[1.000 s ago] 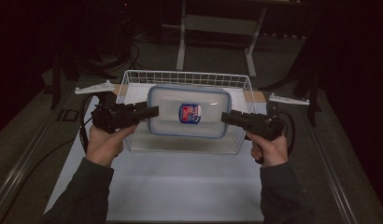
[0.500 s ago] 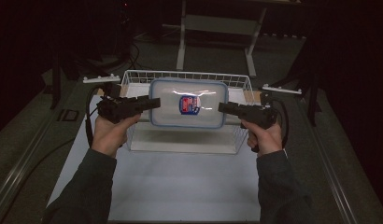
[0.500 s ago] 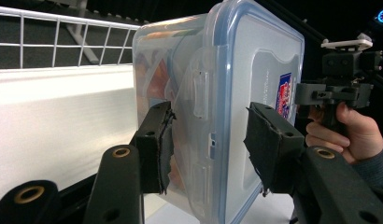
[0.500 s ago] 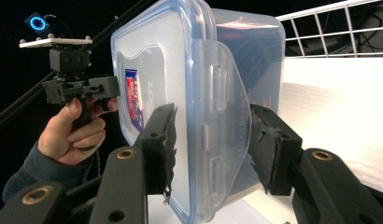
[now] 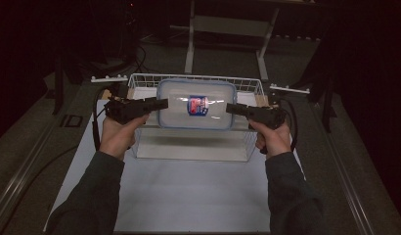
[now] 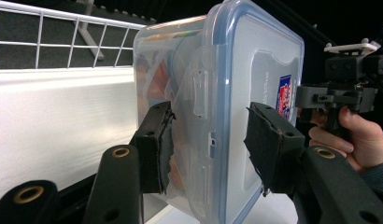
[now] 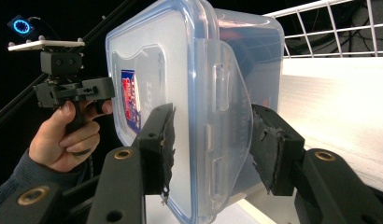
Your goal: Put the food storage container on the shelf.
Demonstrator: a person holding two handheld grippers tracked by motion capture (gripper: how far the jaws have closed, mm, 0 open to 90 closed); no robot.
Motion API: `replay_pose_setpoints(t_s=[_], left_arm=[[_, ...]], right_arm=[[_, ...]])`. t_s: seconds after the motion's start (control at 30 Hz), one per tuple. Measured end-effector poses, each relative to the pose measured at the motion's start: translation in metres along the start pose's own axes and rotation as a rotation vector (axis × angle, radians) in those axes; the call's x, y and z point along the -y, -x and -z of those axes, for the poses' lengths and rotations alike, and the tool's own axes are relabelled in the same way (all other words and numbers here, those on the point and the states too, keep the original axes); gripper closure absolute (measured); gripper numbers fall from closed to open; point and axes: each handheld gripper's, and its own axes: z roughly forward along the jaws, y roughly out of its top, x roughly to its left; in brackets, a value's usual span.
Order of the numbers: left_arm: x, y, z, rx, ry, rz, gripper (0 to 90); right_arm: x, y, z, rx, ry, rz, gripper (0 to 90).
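a clear plastic food container (image 5: 197,104) with a blue-rimmed clip lid and a red-and-blue label (image 5: 197,105) hangs level above a white wire basket (image 5: 140,81), clear of its floor. the left gripper (image 5: 159,104) clamps the container's 9 o'clock end, jaws spanning lid and base; the right gripper (image 5: 233,108) clamps its 3 o'clock end likewise. the basket sits at the counter's (image 5: 189,196) 12 o'clock edge, on a white sheet.

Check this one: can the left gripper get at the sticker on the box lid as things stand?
Probably not: the left gripper is clamping one end of the box, sharing its weight with the right gripper; the sticker sits mid-lid.
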Motion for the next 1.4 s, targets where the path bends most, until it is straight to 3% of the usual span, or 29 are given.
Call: replay_pose_setpoints(t_s=[0.23,0.6,0.9,1.1,1.33,1.4], left_arm=[[-0.001,-0.003,-0.003,0.0,0.008,0.026,50.9],[-0.003,-0.005,-0.009,-0.016,0.036,0.037,50.7],[-0.005,-0.009,-0.013,-0.018,0.049,0.066,50.1],[-0.005,-0.009,-0.014,-0.027,0.055,0.058,49.9],[-0.008,-0.005,-0.017,-0.1,0.051,0.027,48.9],[-0.008,-0.004,-0.02,-0.123,0.037,0.009,52.3]], right_arm=[[-0.004,0.002,-0.002,0.009,-0.005,-0.023,51.5],[-0.007,0.003,-0.006,0.054,0.018,-0.016,48.8],[-0.007,0.006,-0.008,0.059,0.031,-0.025,48.3],[-0.008,0.008,-0.009,0.056,0.04,-0.019,48.3],[-0.008,0.01,-0.011,0.057,0.047,-0.032,47.3],[-0.009,0.011,-0.013,0.067,0.043,-0.033,45.2]])
